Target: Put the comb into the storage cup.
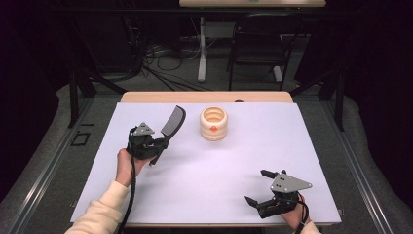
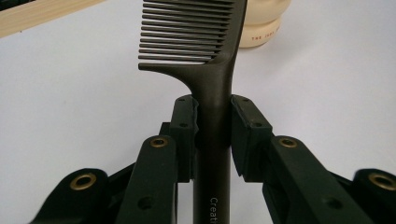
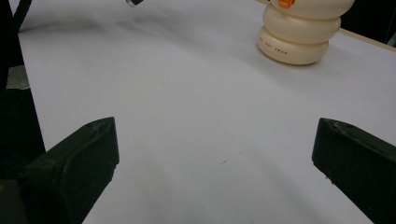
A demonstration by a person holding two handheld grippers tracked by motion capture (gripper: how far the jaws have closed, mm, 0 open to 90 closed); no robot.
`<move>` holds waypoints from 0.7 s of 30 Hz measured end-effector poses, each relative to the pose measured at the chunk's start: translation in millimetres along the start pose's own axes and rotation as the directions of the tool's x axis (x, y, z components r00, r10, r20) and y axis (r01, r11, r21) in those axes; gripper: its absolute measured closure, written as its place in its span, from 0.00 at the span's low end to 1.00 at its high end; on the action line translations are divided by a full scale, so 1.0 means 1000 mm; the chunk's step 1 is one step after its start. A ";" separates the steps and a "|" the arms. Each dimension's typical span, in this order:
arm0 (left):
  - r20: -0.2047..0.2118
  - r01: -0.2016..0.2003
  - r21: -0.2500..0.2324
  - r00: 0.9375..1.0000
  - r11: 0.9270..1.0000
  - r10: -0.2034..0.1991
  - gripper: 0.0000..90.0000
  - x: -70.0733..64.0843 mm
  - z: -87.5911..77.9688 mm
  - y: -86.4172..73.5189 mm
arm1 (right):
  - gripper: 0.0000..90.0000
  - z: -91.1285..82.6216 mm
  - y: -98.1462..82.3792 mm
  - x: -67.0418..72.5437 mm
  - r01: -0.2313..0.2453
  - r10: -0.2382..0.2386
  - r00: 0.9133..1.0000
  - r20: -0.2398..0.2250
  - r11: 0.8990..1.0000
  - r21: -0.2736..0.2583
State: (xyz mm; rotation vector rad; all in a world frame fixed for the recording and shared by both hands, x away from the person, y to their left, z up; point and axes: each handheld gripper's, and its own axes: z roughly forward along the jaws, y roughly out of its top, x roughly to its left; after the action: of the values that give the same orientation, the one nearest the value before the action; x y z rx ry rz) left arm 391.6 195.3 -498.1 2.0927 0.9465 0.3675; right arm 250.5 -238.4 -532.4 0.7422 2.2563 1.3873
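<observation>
One black wide-toothed comb [image 2: 205,42] | left gripper [image 2: 212,121] fingers pinch handle | right gripper [image 3: 210,154] fingers spread

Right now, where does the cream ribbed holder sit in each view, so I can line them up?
High view: cream holder stands at centre, right of the comb that the left gripper holds.
Left gripper view: holder at top edge, right of centre, behind the comb.
Right gripper view: holder at top right.
Shared landmark: the white table surface.
</observation>
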 end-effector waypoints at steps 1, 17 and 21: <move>0.000 -0.001 0.000 1.000 1.000 0.001 0.80 0.000 0.001 0.001 | 0.00 0.000 0.000 0.000 -0.001 0.001 1.000 0.000 1.000 -0.002; 0.007 0.007 -0.026 1.000 1.000 -0.007 0.80 0.001 0.012 0.011 | 0.00 0.001 0.000 -0.001 0.001 -0.001 1.000 -0.006 1.000 0.004; 0.010 0.016 -0.038 1.000 0.999 -0.016 0.80 0.001 0.014 0.015 | 0.00 0.002 0.000 -0.001 0.001 -0.001 1.000 -0.007 1.000 0.007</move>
State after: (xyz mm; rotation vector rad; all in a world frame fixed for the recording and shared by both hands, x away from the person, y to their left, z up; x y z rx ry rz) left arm 407.2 182.7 -495.3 2.0497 0.9433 0.3637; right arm 252.3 -237.9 -533.2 0.7392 2.2680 1.3841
